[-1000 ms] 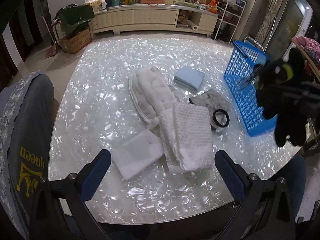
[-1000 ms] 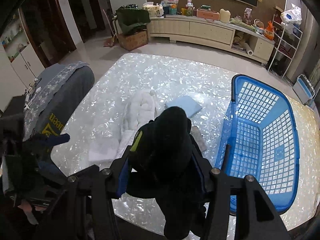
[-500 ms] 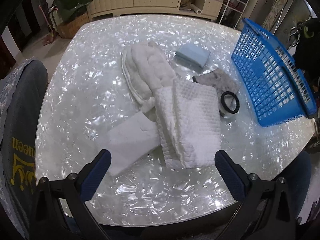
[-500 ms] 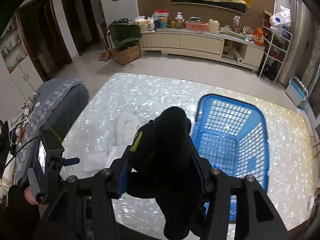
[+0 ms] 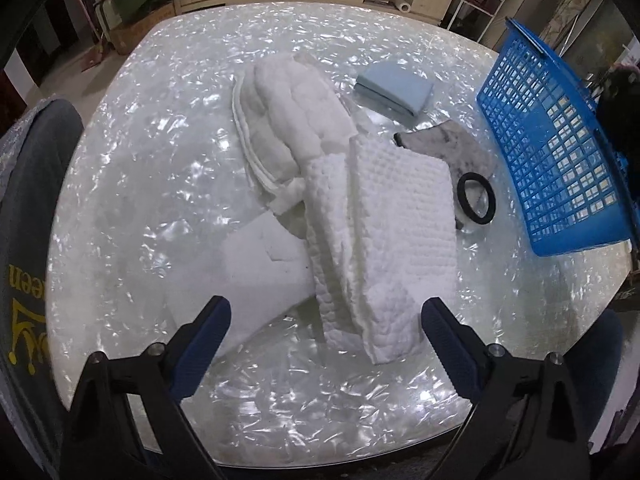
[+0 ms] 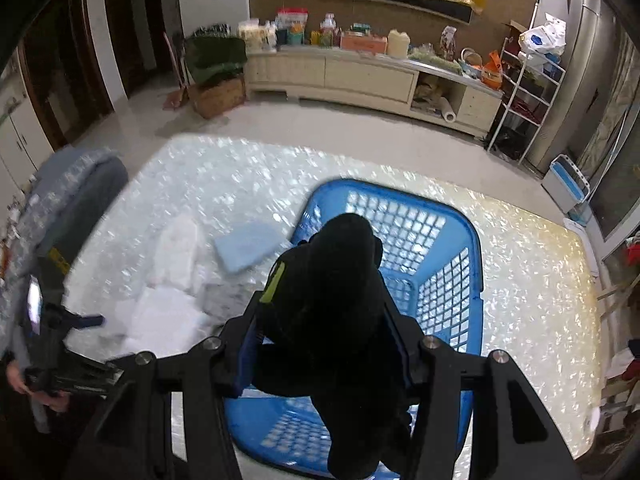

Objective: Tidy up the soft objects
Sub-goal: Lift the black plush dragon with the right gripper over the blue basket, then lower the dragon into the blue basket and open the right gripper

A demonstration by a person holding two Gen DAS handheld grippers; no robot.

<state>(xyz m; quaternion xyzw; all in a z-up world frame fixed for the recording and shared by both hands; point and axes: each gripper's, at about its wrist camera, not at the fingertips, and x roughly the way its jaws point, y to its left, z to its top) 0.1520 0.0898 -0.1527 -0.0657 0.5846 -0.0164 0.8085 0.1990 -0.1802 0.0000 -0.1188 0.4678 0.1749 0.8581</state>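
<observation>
My right gripper (image 6: 324, 344) is shut on a black plush toy (image 6: 336, 292) and holds it above the blue basket (image 6: 468, 240). The toy also shows at the right edge of the left wrist view (image 5: 624, 108). My left gripper (image 5: 324, 332) is open and empty, low over the near side of the table. Just beyond it lie a white waffle towel (image 5: 384, 232), a flat white cloth (image 5: 256, 272) and a white quilted pad (image 5: 292, 116). A folded light blue cloth (image 5: 394, 88), a grey speckled cloth (image 5: 452, 144) and a black ring (image 5: 476, 200) lie further back, left of the basket (image 5: 552, 152).
The table top is shiny pearl white (image 5: 160, 152). A grey chair back with yellow letters (image 5: 24, 264) stands at the left edge. A blue chair seat (image 5: 600, 364) is at the near right. A long cabinet (image 6: 360, 76) and a wire shelf (image 6: 528, 100) stand beyond the table.
My right gripper carried the black toy to the right, from beside the basket to above it. My left gripper moved forward and lower toward the white cloths.
</observation>
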